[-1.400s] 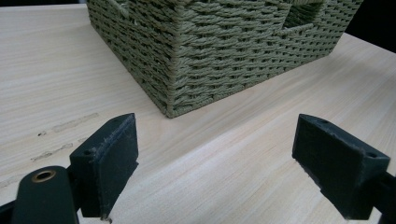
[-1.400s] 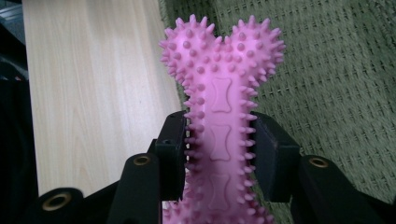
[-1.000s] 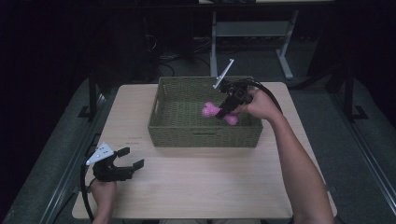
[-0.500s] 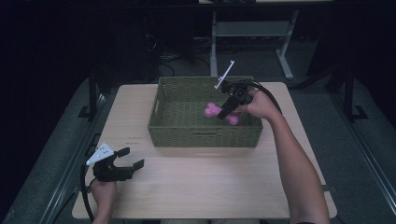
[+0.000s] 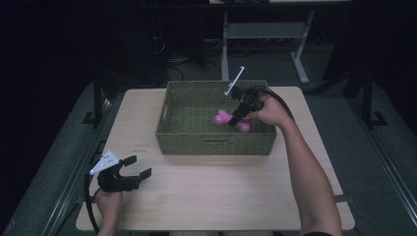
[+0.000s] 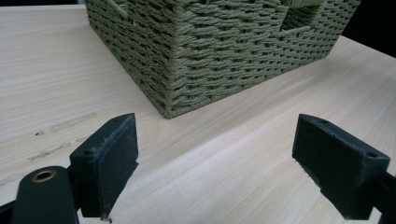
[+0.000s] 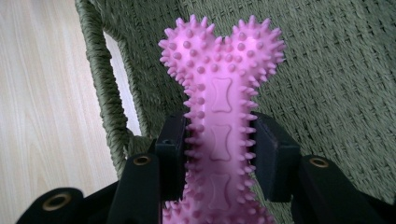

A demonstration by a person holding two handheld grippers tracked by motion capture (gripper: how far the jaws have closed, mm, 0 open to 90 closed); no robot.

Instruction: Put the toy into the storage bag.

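Near the front left corner of the pale wooden tabletop [image 5: 211, 191], the left gripper [image 5: 135, 167] rests low in the person's left hand [image 5: 109, 204], its jaws spread wide with nothing between them; in the left gripper view bare wood lies between the two black pads, and a corner of the olive-green woven rectangular basket [image 5: 216, 143] stands beyond them. That basket sits toward the back edge of the tabletop, about midway across. Over its right half, the right gripper [image 5: 235, 120] reaches down inside, jaws clenched on the shaft of a pink spiky rubber bone-shaped toy [image 7: 219, 93]. In the right gripper view, the toy's knobbed end juts past the pads above the basket's woven floor, near a handle opening in the wall.
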